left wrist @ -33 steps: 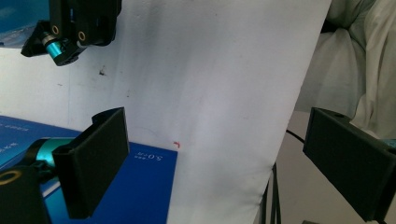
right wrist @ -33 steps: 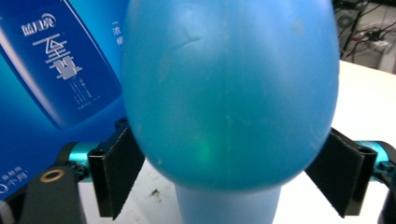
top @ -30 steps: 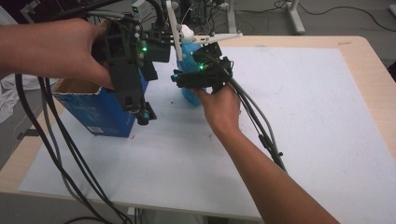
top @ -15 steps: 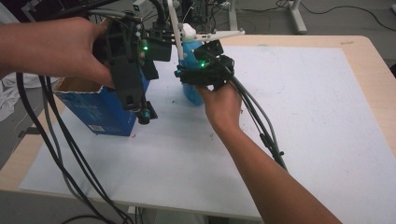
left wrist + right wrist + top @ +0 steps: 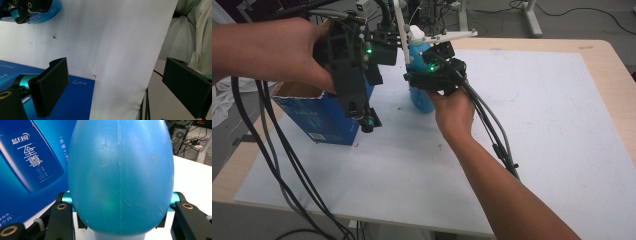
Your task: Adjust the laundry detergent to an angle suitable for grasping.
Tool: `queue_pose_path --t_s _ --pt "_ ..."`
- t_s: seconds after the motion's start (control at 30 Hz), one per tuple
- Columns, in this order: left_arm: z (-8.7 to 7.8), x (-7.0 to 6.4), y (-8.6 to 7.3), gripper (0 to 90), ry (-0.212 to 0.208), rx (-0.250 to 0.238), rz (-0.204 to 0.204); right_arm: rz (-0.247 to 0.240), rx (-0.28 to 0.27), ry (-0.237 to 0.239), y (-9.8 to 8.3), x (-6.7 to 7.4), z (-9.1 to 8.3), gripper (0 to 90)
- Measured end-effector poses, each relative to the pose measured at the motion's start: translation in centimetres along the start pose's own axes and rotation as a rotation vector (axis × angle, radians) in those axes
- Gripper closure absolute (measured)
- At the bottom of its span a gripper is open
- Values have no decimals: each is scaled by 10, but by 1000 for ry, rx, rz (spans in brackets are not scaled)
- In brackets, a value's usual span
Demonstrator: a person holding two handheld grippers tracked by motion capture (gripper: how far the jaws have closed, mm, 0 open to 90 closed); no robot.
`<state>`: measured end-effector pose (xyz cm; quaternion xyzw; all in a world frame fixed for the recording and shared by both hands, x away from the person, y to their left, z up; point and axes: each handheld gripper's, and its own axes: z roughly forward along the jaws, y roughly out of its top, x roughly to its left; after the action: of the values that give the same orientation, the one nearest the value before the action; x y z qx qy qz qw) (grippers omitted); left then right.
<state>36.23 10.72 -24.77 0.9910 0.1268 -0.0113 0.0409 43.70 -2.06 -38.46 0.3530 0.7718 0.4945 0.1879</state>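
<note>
A blue bottle (image 5: pixel 421 100) with a white pump top stands on the white mat (image 5: pixel 537 125), near the back at the middle. My right gripper (image 5: pixel 416 80) reaches it level from the right, and its jaws have just been closing on the rounded body. The bottle (image 5: pixel 120 177) sits pressed between the pads of that gripper (image 5: pixel 122 207). Left of it stands an open blue carton (image 5: pixel 319 117). My left gripper (image 5: pixel 366 122) hangs pointing down by the carton's right side. In the left gripper view its jaws (image 5: pixel 120 85) stand wide apart over bare mat, with the carton (image 5: pixel 75 100) under one jaw.
The carton's printed face (image 5: pixel 30 162) is close behind the bottle. Thick cables trail off the table's front left edge (image 5: pixel 232 170). Cloth (image 5: pixel 190 32) lies beyond the mat's edge. A white stand and wiring crowd the back. Bare mat spreads to the right and front.
The right gripper's jaws have drawn in onto the blue bottle. Both hands and the carton have kept their places.
</note>
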Motion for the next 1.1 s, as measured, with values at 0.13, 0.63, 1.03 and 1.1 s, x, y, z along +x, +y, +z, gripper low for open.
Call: queue_pose_path --t_s 0.13,0.63,1.03,1.1 --pt "0 0 1 70 2 0 -1 -48 6 -8 4 1 -7 448" --pt "1 -5 15 70 9 -8 15 -123 46 126 16 -38 -69 444" --pt "4 -5 29 70 8 -7 39 -176 81 215 5 -72 -107 443" --pt "5 -5 31 70 7 -5 42 -174 82 242 2 -80 -111 443"
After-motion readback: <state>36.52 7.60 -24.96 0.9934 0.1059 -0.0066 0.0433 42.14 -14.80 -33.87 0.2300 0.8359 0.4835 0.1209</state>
